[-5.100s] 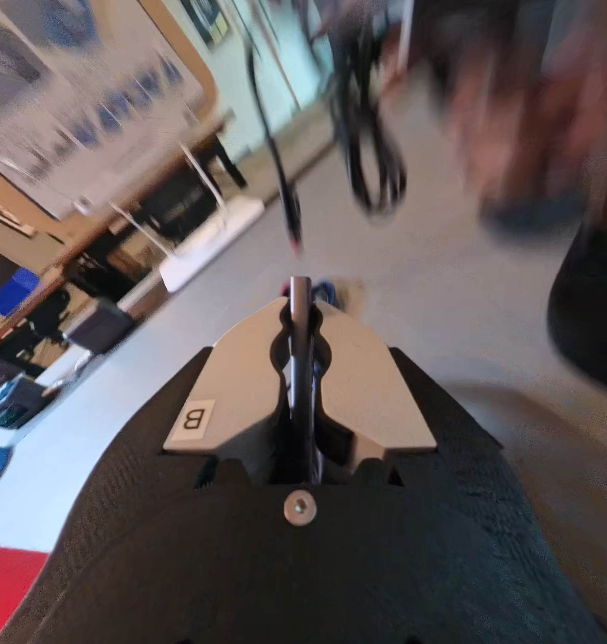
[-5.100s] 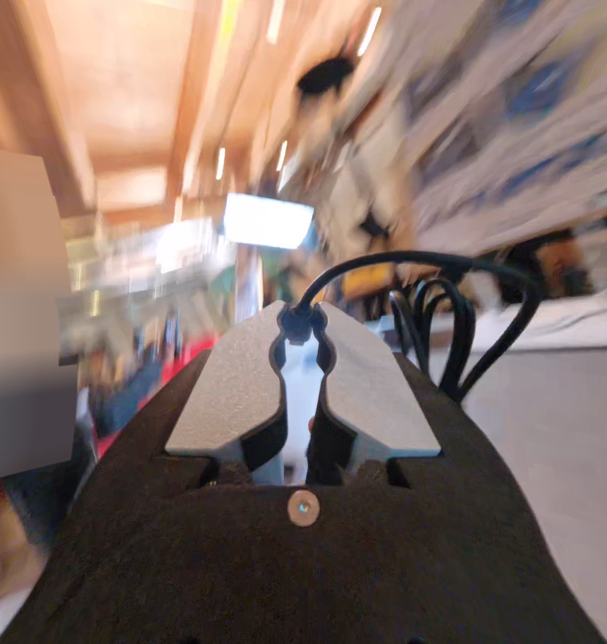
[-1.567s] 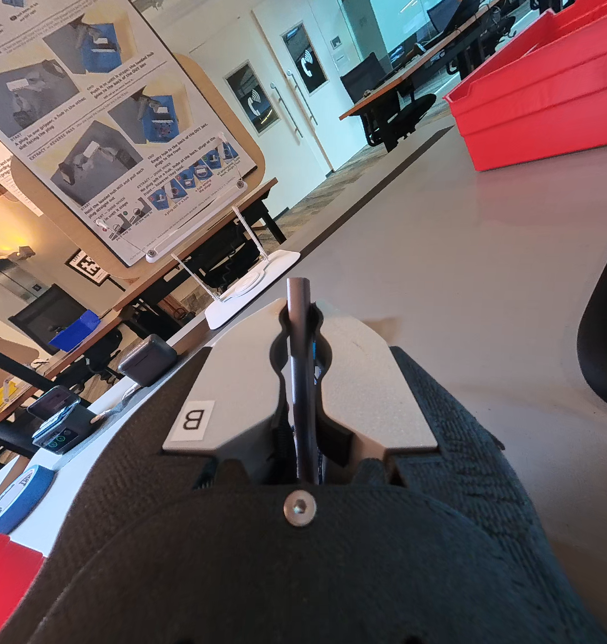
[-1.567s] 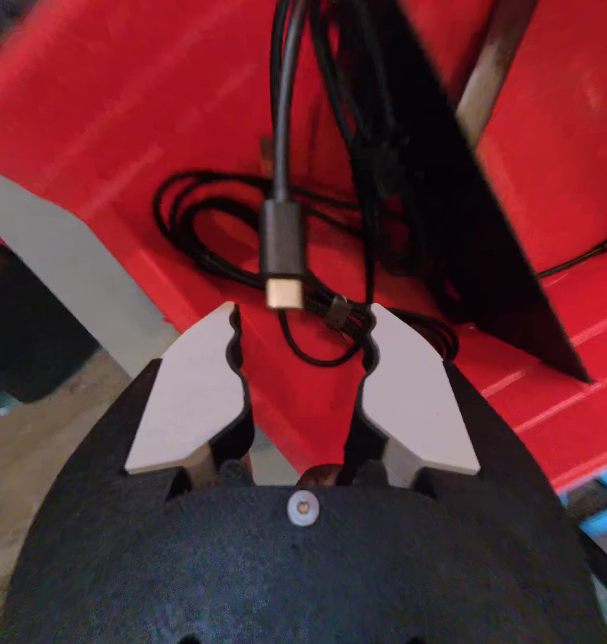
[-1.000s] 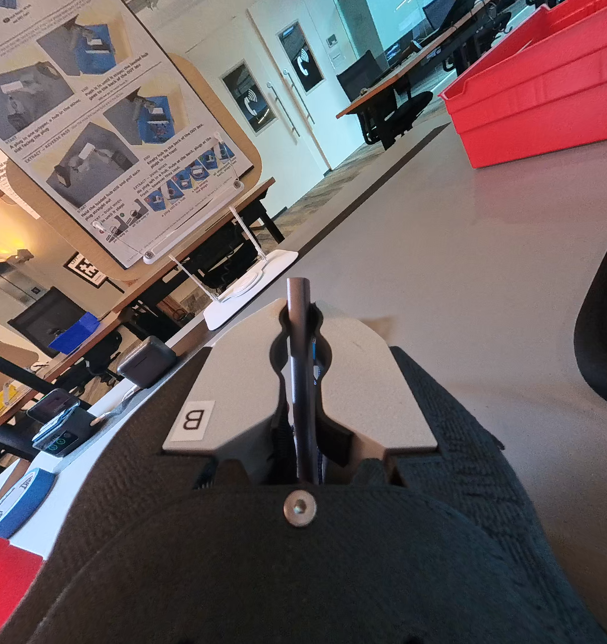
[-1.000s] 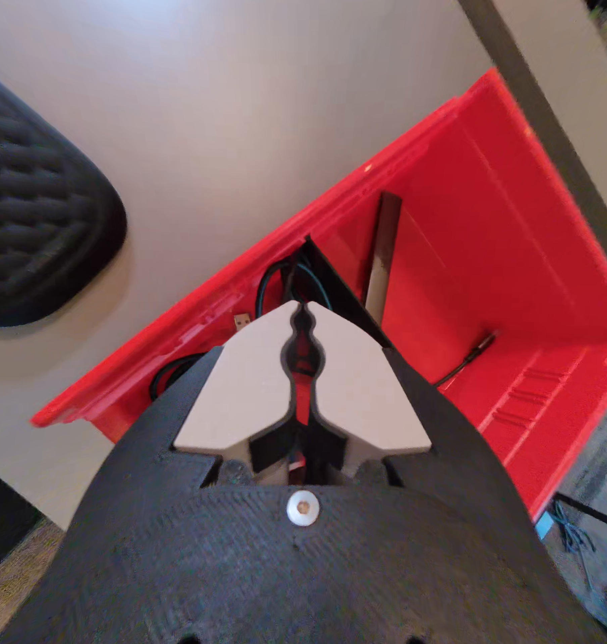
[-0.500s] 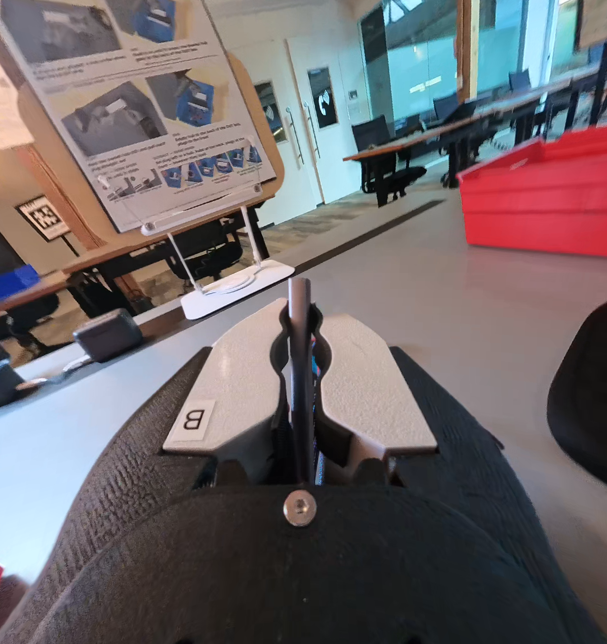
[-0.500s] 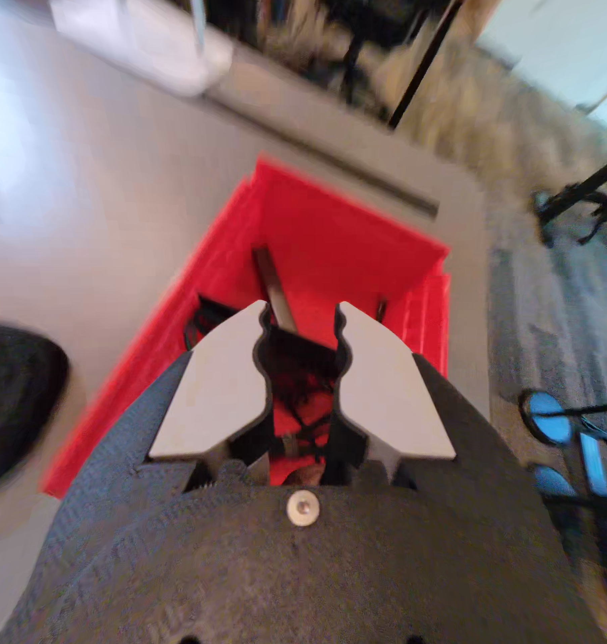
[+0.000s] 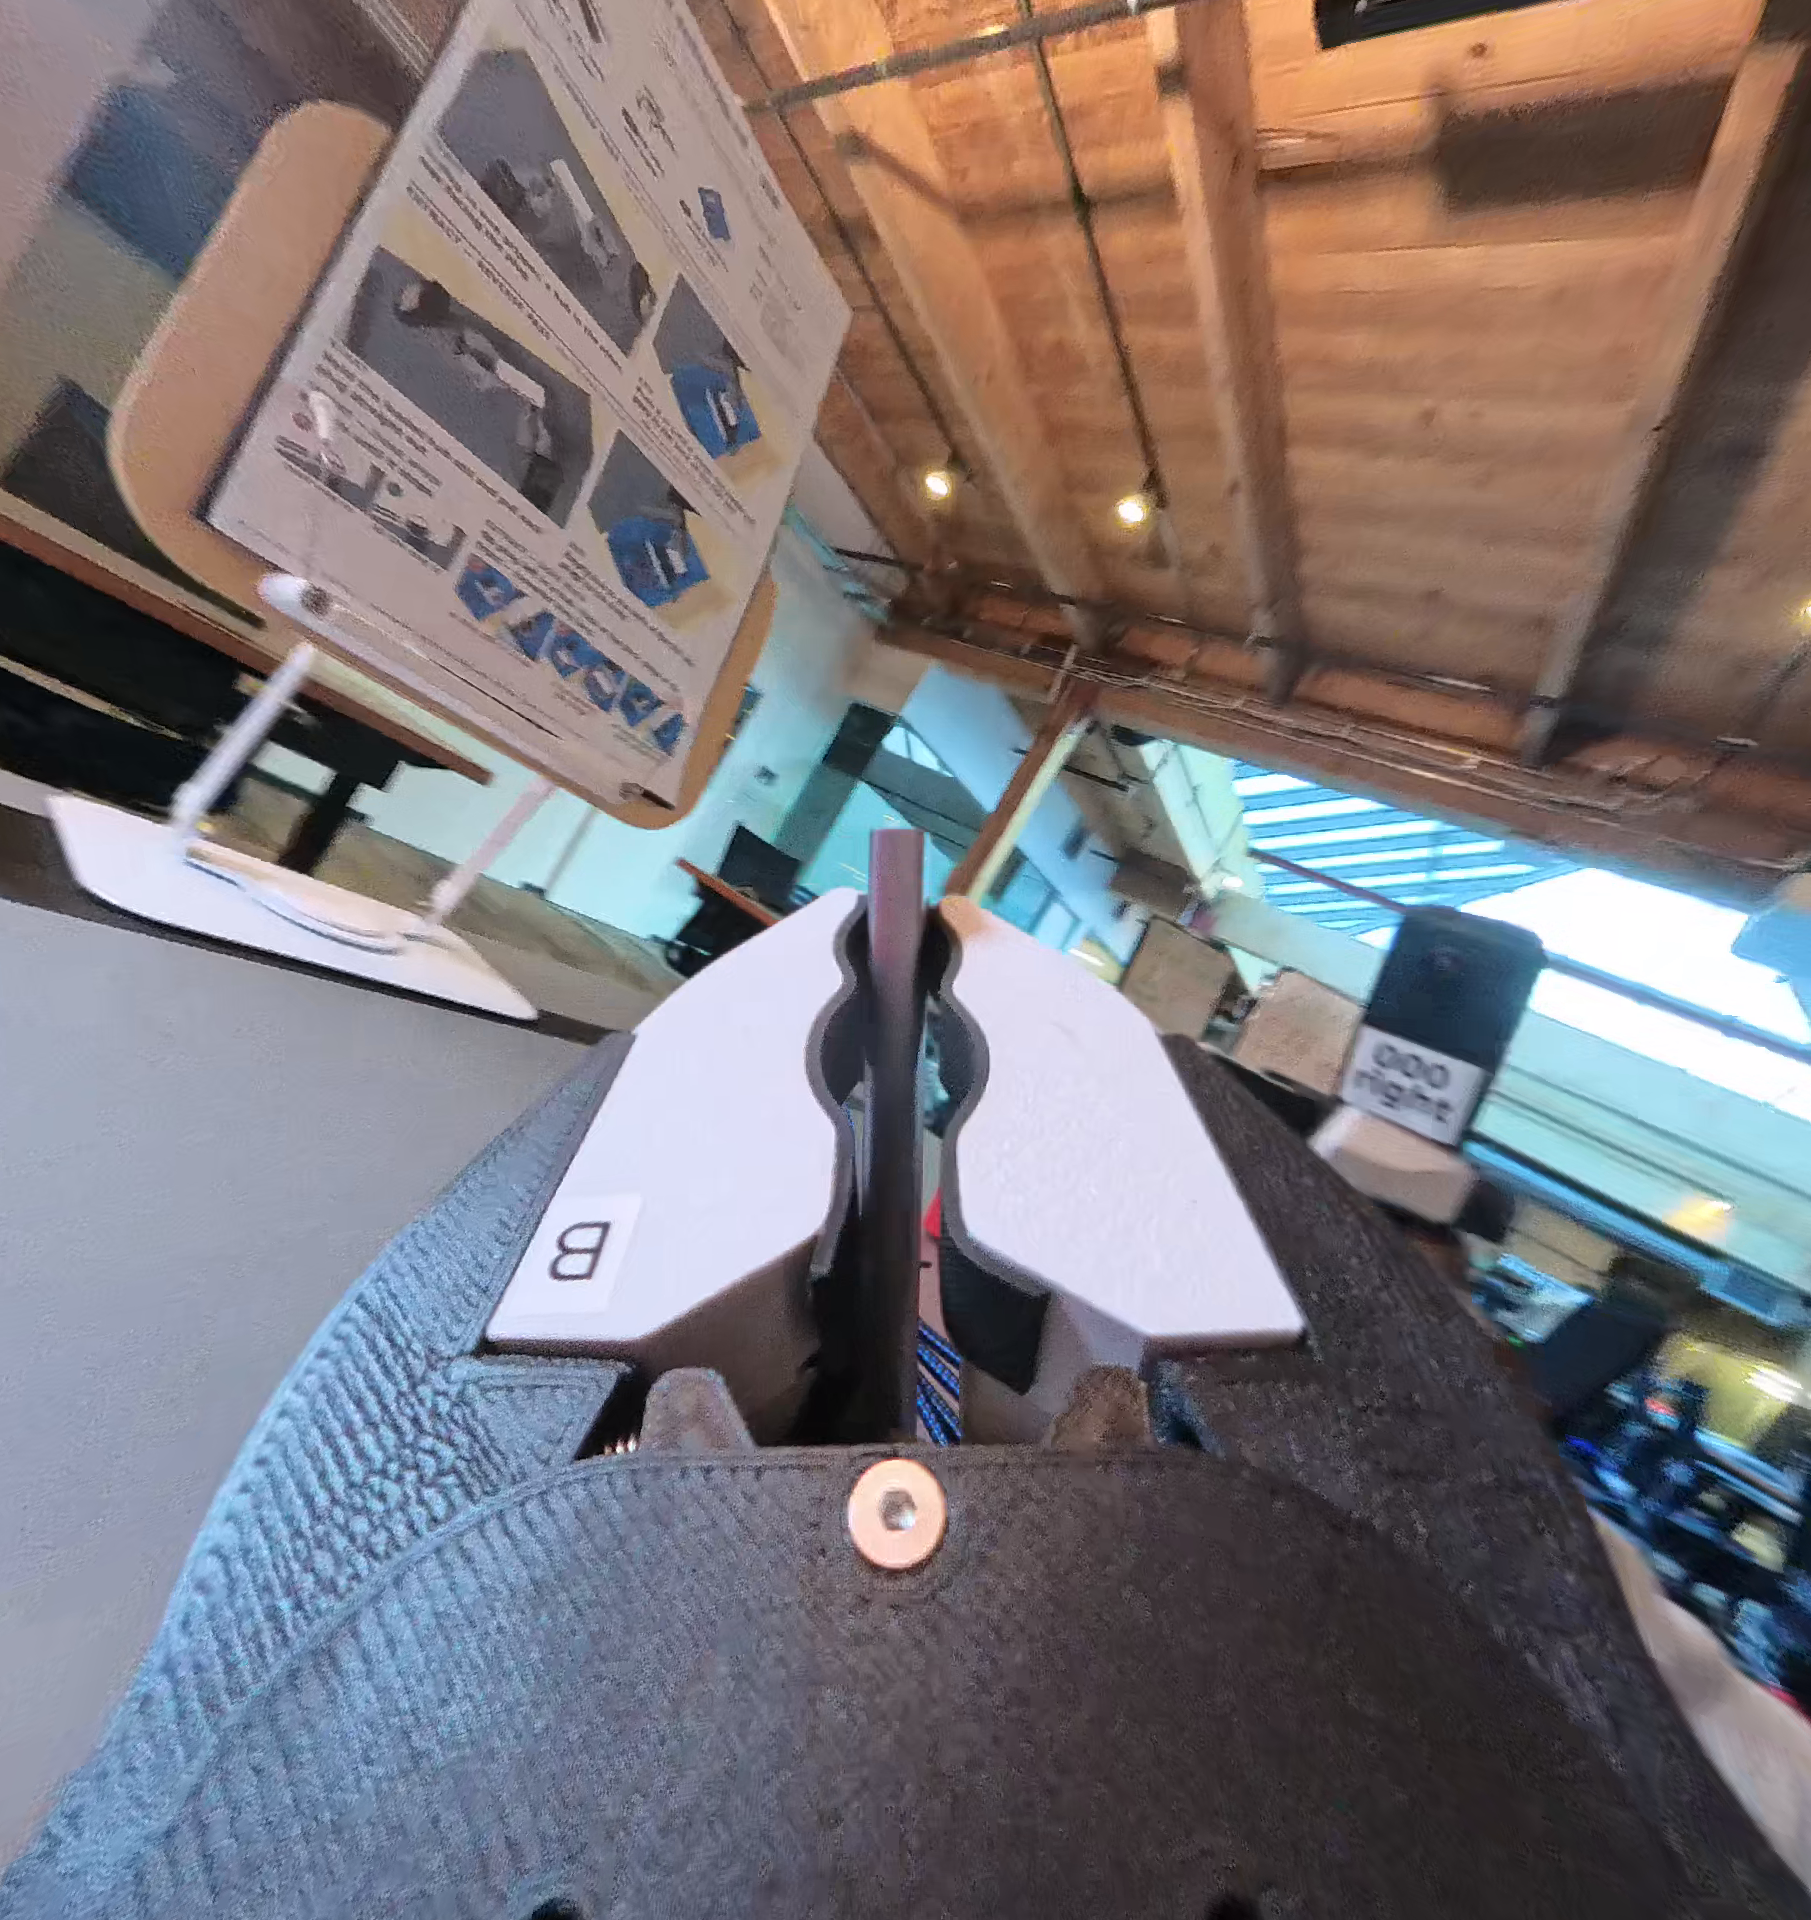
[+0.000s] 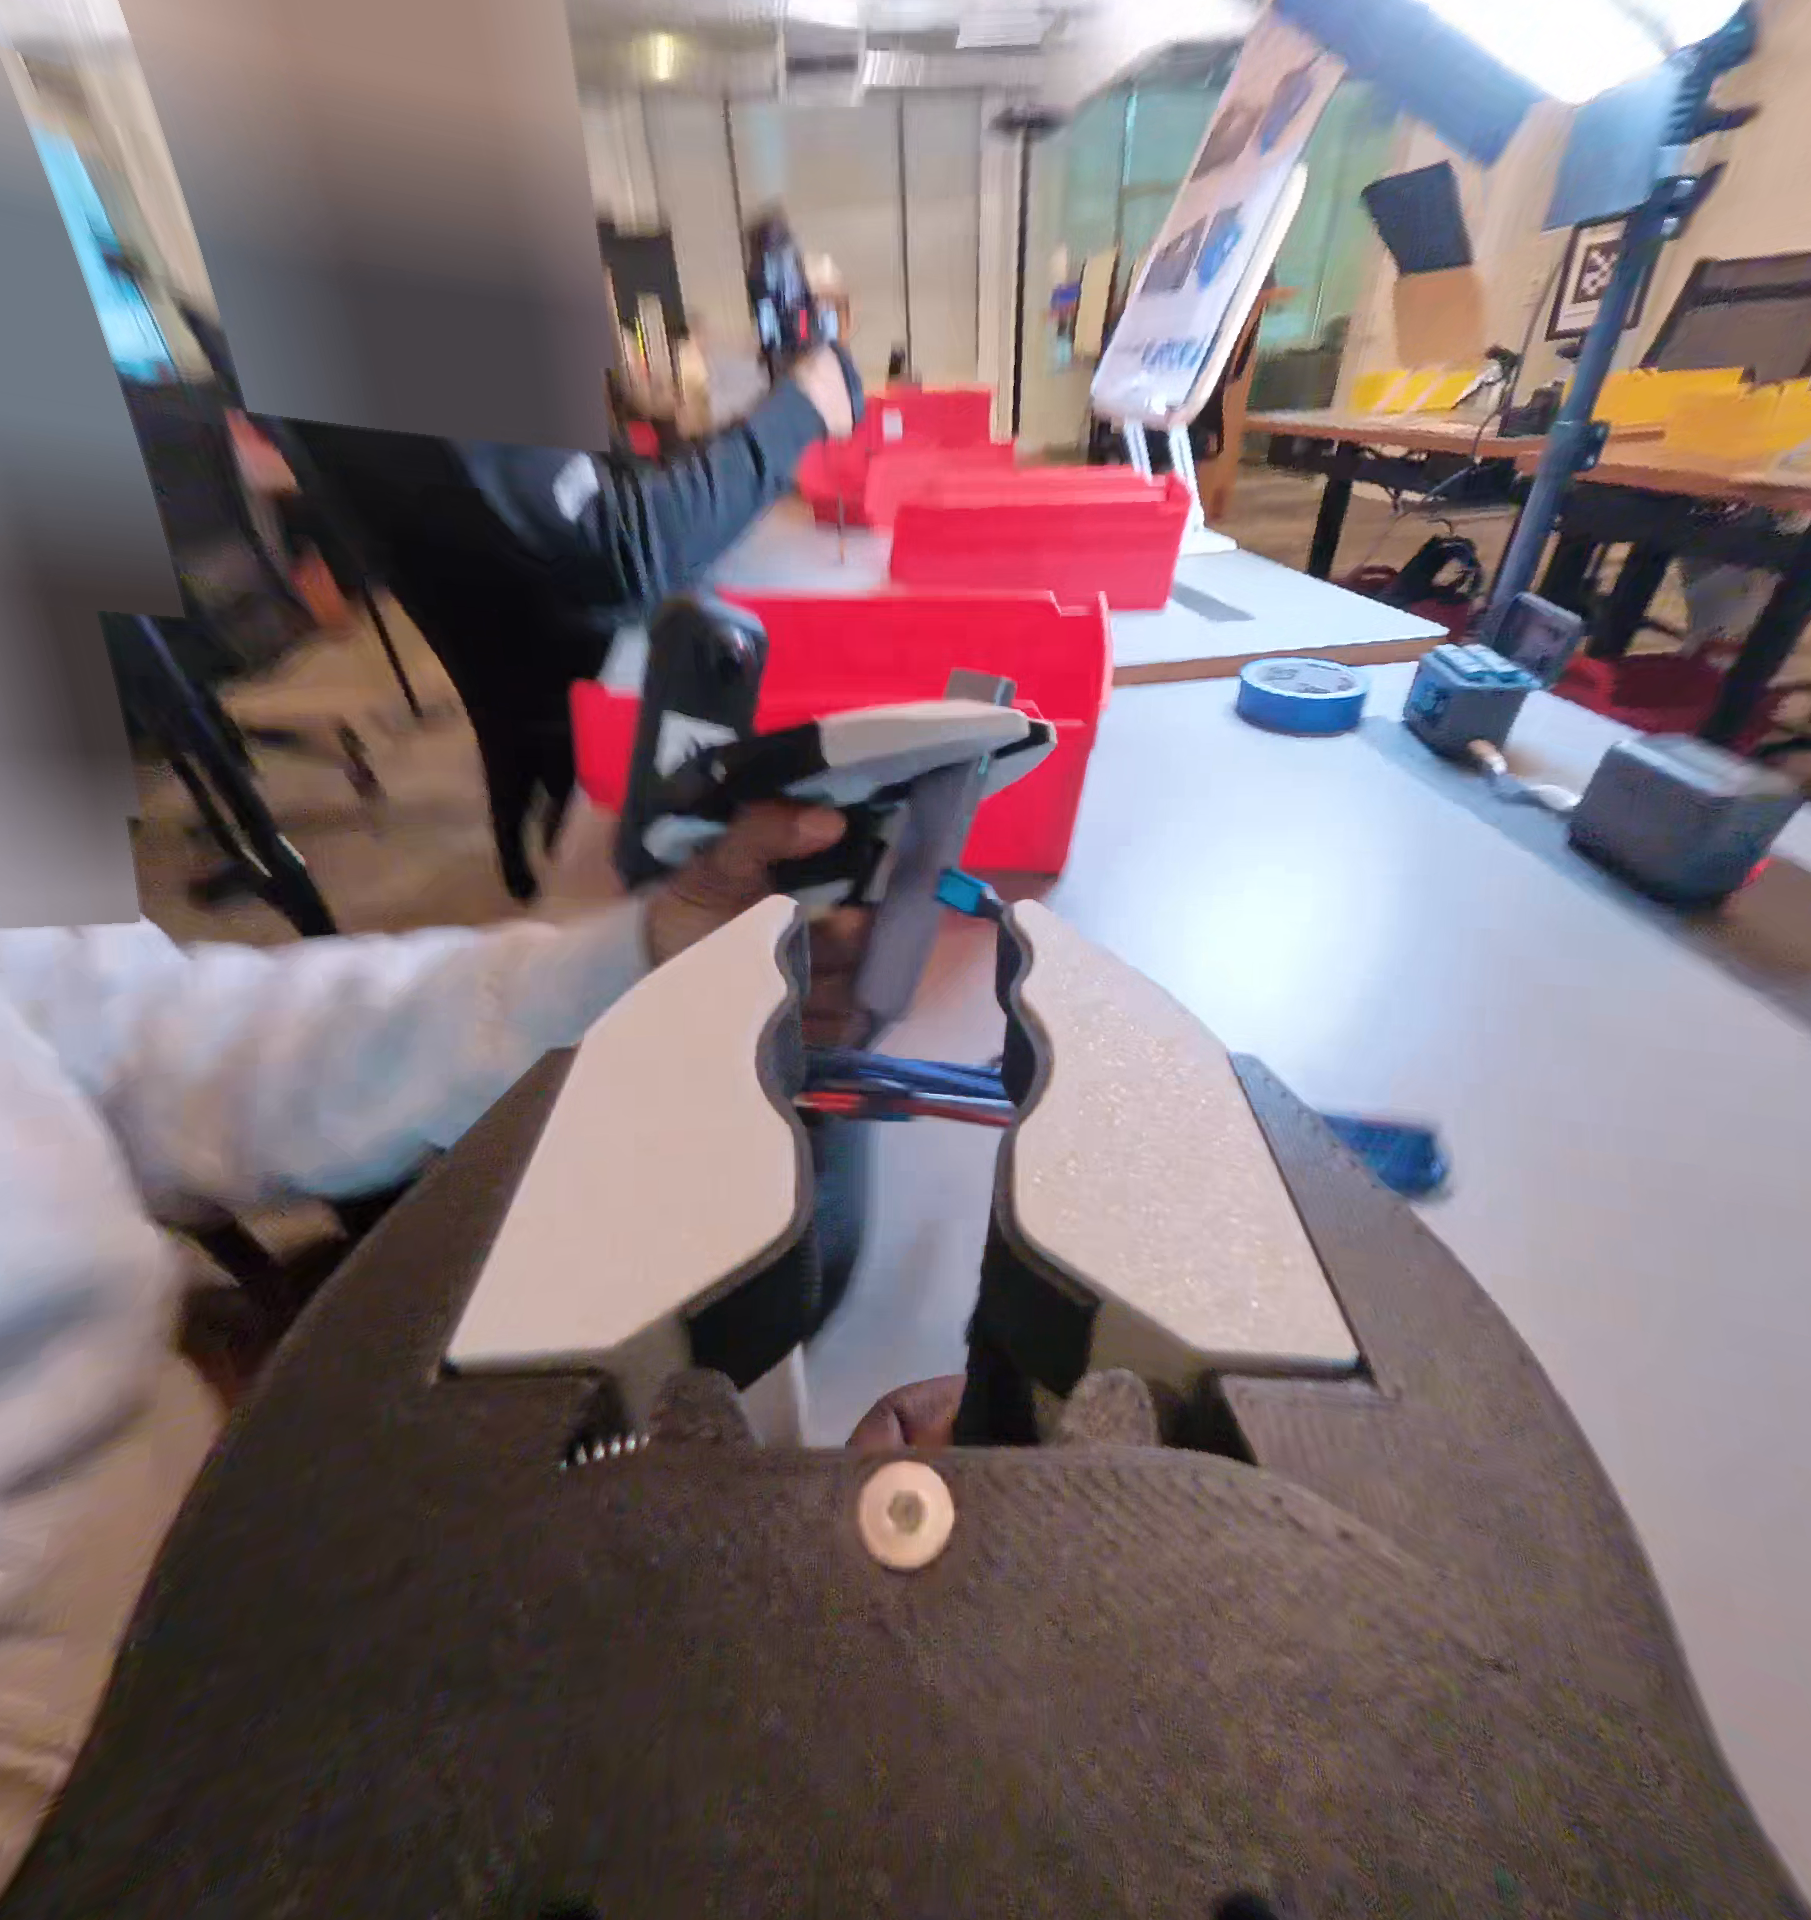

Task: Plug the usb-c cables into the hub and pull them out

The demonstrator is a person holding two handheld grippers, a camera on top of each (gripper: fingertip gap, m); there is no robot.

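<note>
My left gripper [image 9: 896,925] is shut on the hub [image 9: 896,1039], a thin dark grey bar seen edge-on, and points up toward the ceiling. In the right wrist view the left gripper [image 10: 1026,727] is held in a hand above the table's near edge, and the grey hub [image 10: 911,883] hangs down from it. A blue plug [image 10: 958,894] sits at the hub's side. Blue and red cables [image 10: 901,1091] show across the gap between my right fingers. My right gripper [image 10: 906,914] is open and empty, facing the hub from close by.
A grey table [image 10: 1400,987] carries red bins [image 10: 880,665], a blue tape roll [image 10: 1301,694], two grey boxes [image 10: 1680,816] and a loose blue cable [image 10: 1389,1148]. An instruction board on a white stand [image 9: 527,416] is at the back. A person in a dark sleeve [image 10: 589,520] reaches over another table.
My right gripper opened over the red bin, left the black cable there, and swung round to face the left gripper. My left gripper tilted upward, still holding the hub.
</note>
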